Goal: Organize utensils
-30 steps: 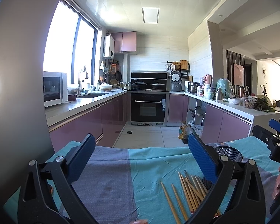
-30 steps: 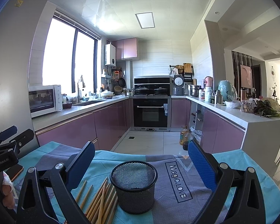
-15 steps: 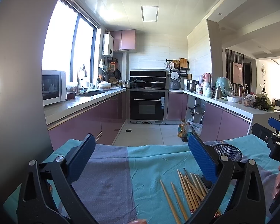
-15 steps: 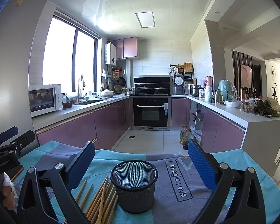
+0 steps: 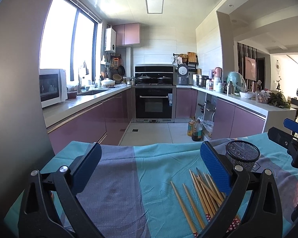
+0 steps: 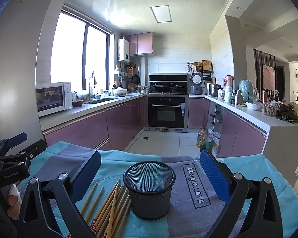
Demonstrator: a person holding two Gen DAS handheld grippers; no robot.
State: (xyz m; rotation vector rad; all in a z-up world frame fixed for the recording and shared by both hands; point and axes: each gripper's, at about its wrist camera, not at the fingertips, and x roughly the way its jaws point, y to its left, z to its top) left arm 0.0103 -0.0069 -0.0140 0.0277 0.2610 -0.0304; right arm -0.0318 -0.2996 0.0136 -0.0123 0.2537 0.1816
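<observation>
Both sets of fingers are spread wide and empty, so nothing has been picked up. The left gripper (image 5: 151,166) hovers above the cloth-covered surface (image 5: 117,194) with its right finger (image 5: 215,170) hanging just over the near edge of the chopsticks (image 5: 200,194), which looks like a line-up for a first grab. Those chopsticks lie loose on the cloth in a rough fan, several overlapping, tips pointing away and the patterned ends toward the camera, so singling one out of the pile may be fiddly. Over on the other side, the right gripper (image 6: 151,172) frames the mesh cup (image 6: 150,188) squarely between its open fingers without touching it. My guess is it is ready to steady the cup while the sticks go in, since a light wire cup like that could tip or slide on fabric. The cup stands upright and empty as far as can be seen, just beside the chopsticks (image 6: 109,204), with the nearest ones touching or almost touching its base, handy for a short carry. From the right camera the left gripper (image 6: 12,156) shows at the far left with a hand (image 6: 13,204) beneath it. Behind it all, a kitchen with an oven (image 6: 165,113) and a microwave (image 6: 52,97).
</observation>
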